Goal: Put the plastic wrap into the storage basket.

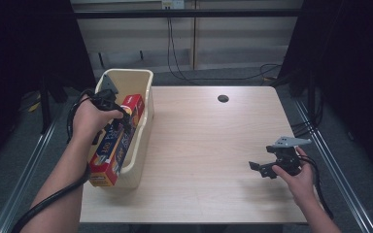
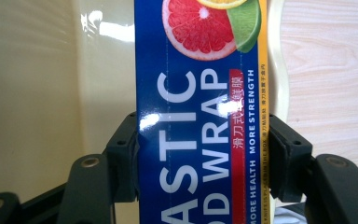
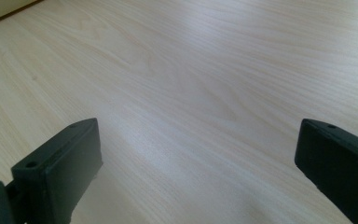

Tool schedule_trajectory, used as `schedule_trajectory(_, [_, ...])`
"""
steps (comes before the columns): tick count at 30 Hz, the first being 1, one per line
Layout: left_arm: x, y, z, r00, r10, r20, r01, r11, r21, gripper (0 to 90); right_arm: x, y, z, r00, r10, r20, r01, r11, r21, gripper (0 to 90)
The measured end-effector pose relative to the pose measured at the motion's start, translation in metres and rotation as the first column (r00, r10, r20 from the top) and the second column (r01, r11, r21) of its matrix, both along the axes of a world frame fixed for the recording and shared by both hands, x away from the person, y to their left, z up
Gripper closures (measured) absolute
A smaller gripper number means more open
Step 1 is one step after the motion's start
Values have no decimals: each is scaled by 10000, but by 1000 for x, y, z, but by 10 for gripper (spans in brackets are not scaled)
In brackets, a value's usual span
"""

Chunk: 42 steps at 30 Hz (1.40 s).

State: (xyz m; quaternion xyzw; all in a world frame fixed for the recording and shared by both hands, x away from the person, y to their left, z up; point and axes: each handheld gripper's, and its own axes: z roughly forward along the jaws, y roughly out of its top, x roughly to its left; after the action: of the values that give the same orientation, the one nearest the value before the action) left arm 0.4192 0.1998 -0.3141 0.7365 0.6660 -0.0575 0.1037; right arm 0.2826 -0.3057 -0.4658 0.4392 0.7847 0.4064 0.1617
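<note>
A long box of plastic food wrap, blue and red with citrus fruit printed on it, lies lengthwise in a cream plastic bin at the table's left edge. My left gripper is shut on the box, one jaw pressed on each long side, with the bin's inner wall behind it. At the right front of the table my right gripper hangs open just above the wood, its fingers wide apart with nothing between them.
The light wooden table has a dark round hole near its back edge. Metal rails run along both sides of the table, and cables hang by the wall behind it.
</note>
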Motion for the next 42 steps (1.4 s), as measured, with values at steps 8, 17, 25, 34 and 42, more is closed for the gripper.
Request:
schedule_trajectory(8, [1,0,-3,9999,-25,-111,25,10000,1,403,0,0,0,10000,2,-29,-2,10000,8,2])
schedule_trajectory(17, [1,-1,-9,9996,-74,-254,74,10000,-23,402,0,0,0,10000,15,-88,-15,10000,-15,2])
schedule_trajectory(25, [2,-2,-14,9994,50,-351,-53,10000,-84,400,0,1,-1,10000,0,-81,-1,10000,-21,2])
schedule_trajectory(34, [2,-3,-18,9993,122,-361,-124,9999,-34,399,0,1,-1,9999,75,-103,-75,10000,-36,2])
schedule_trajectory(42, [3,-3,-22,9989,-3,-472,-1,10000,-89,398,0,2,-1,9999,103,-103,-104,9999,-61,2])
